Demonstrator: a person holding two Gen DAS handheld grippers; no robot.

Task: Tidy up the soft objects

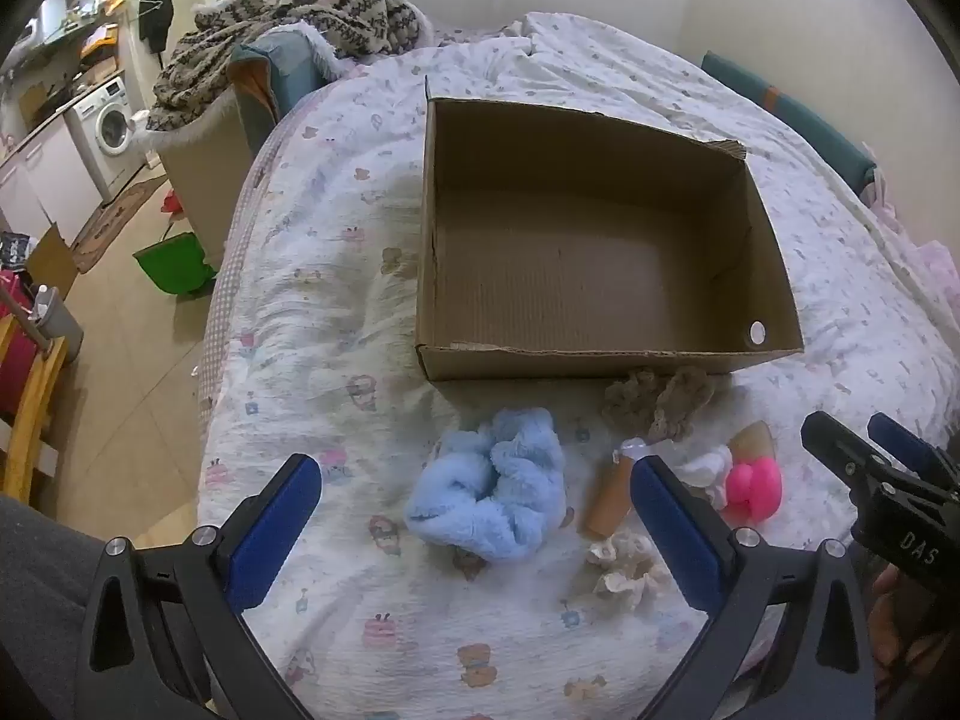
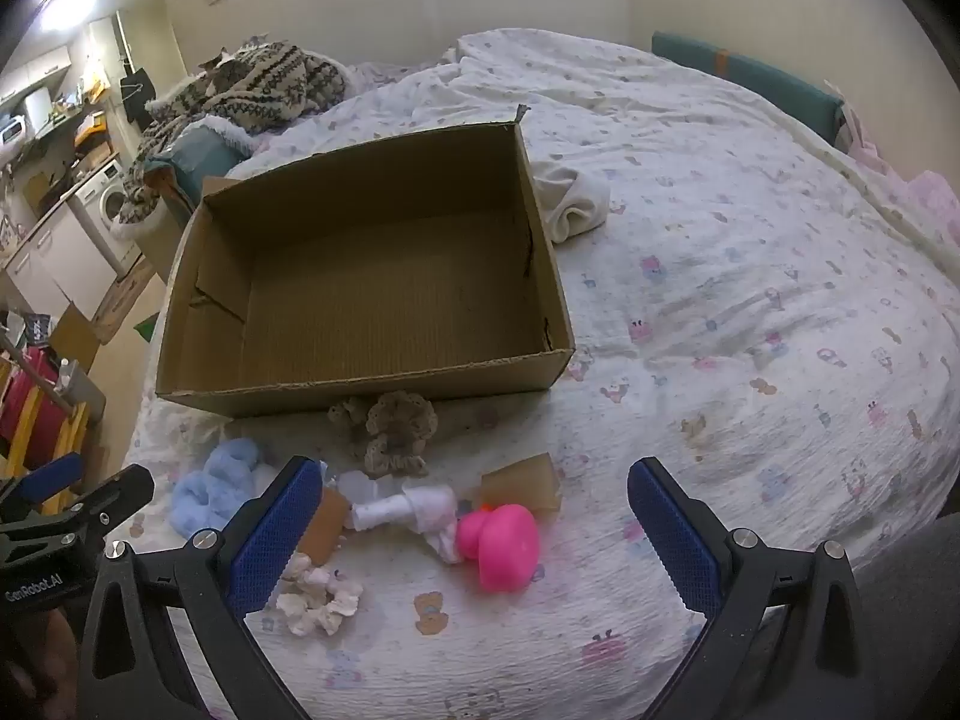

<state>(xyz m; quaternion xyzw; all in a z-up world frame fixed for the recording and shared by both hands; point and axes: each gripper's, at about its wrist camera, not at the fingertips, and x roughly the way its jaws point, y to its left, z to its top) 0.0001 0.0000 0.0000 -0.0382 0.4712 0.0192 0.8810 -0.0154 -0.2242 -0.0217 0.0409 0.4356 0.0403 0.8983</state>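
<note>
Both tools wide, holding nothing: left tool (image 1: pixel 474 510), right tool (image 2: pixel 474 516). Fluffy light-blue scrunchie (image 1: pixel 489 492) lies on the bed, near side of the empty brown cardboard box (image 1: pixel 600 240). Risk: pads snag the quilt with it, given the soft surface.

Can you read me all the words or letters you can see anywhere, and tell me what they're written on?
"DAS" – white letters on the black body of the right gripper, seen from the left wrist view.
"GenRobot.AI" – white letters on the black body of the left gripper, seen from the right wrist view.
Dark sign by the floor at the left: white writing, too blurred to read.
Cardboard box and bedsheet: no words, only little pictures on the sheet.
</note>
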